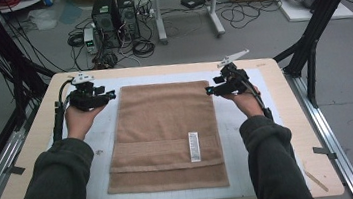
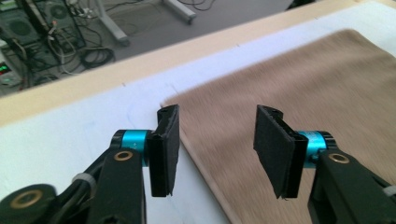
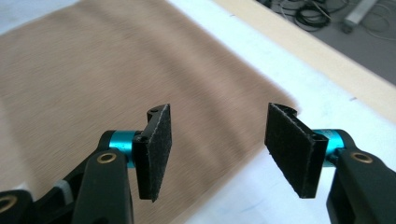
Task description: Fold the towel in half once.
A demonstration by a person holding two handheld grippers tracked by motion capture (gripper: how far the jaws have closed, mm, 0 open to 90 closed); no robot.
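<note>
Folding looks partway done: brown towel (image 1: 166, 133) lies flat on the white mat (image 1: 247, 121) on the desk (image 1: 287, 117), one fold in, near edge doubled with the label (image 1: 194, 146) up. Left gripper (image 1: 111, 94) and right gripper (image 1: 208, 91) hover at the far corners, fingers apart, holding nothing. Further folds probably remain.

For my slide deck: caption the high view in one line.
Two hand-held tools, left and right, hover open over the far corners of a folded brown towel on the white mat.
</note>
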